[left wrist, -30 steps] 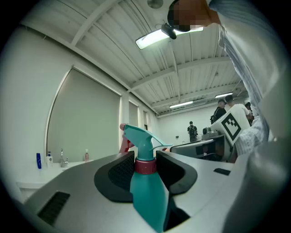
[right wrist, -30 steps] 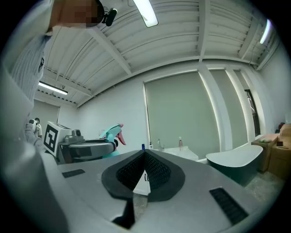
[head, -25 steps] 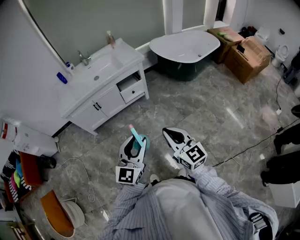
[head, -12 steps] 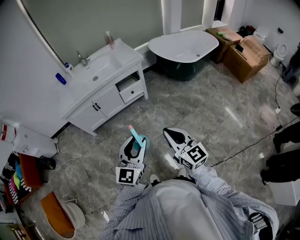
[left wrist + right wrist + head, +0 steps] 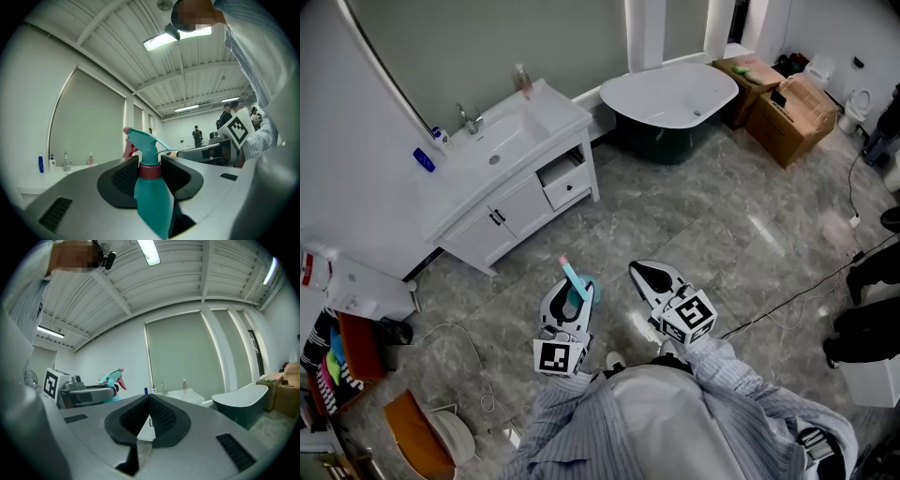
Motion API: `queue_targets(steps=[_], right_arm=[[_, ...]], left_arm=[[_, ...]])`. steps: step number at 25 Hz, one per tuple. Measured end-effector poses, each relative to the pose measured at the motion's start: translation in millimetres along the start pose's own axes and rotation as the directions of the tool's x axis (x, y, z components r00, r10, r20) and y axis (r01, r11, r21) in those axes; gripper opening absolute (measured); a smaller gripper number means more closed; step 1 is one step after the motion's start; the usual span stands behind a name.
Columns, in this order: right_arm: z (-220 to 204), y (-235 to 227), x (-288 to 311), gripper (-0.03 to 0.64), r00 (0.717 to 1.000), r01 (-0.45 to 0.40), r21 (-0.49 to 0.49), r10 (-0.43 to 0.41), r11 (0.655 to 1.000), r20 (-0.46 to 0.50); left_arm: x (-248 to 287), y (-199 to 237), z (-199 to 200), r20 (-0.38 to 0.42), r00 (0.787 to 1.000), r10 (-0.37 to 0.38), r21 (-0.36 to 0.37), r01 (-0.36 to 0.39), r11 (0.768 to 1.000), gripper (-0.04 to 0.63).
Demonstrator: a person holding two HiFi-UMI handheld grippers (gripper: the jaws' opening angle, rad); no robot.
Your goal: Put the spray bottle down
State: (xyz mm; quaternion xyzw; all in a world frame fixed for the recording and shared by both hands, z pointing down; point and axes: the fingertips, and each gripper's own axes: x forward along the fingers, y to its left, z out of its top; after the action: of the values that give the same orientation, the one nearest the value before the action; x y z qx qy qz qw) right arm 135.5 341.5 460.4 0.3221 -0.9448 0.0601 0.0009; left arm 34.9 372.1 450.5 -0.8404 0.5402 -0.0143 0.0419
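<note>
A teal spray bottle (image 5: pixel 572 281) with a pink nozzle stands upright between the jaws of my left gripper (image 5: pixel 572 294), held over the grey tiled floor. In the left gripper view the pads clamp the bottle (image 5: pixel 151 192) at its red collar, so the left gripper (image 5: pixel 149 169) is shut on it. My right gripper (image 5: pixel 641 272) hovers just to the right of it, level and apart from the bottle. Its jaws (image 5: pixel 149 414) are shut with nothing between them. The right gripper view shows the bottle's trigger head (image 5: pixel 111 378) off to the left.
A white vanity (image 5: pixel 517 187) with a sink and tap stands ahead at the left, one drawer ajar. A dark bathtub (image 5: pixel 670 94) and cardboard boxes (image 5: pixel 792 114) lie farther back. A cable (image 5: pixel 787 298) runs across the floor at the right; an orange bucket (image 5: pixel 414 433) and clutter sit at the lower left.
Both grippers have shifted slightly together across the floor, and the view has moved with them. The bottle stays clamped in the left gripper and the right stays shut.
</note>
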Motion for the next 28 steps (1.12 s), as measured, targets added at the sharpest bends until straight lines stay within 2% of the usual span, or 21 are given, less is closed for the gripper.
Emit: queue_targets(steps=[8,14,21,28], right_arm=[[-9,29,39,0.017,0.999,0.019,-0.015,-0.019,1.0,-0.028],[-4,20,59,0.017,0.999,0.033,-0.02,-0.033,0.999,-0.029],[-5,-21,97,0.017,0.999,0.029,-0.013,-0.029,1.0,-0.026],[4,-94,148,0.017,1.0,-0.017,-0.003,0.017,1.0,-0.022]], left_arm=[[-16,51,-8,-0.001,1.0,-0.013,-0.009,0.013,1.0,0.144],[-4,69,-9,0.007,0.999,-0.032,-0.005,0.032,0.999,0.144],[39,96,-18,-0.003,1.0,-0.014,-0.002,0.014,1.0,0.144],[116,126,-22,-0.012,0.999,0.041,0.005,-0.041,0.999,0.144]])
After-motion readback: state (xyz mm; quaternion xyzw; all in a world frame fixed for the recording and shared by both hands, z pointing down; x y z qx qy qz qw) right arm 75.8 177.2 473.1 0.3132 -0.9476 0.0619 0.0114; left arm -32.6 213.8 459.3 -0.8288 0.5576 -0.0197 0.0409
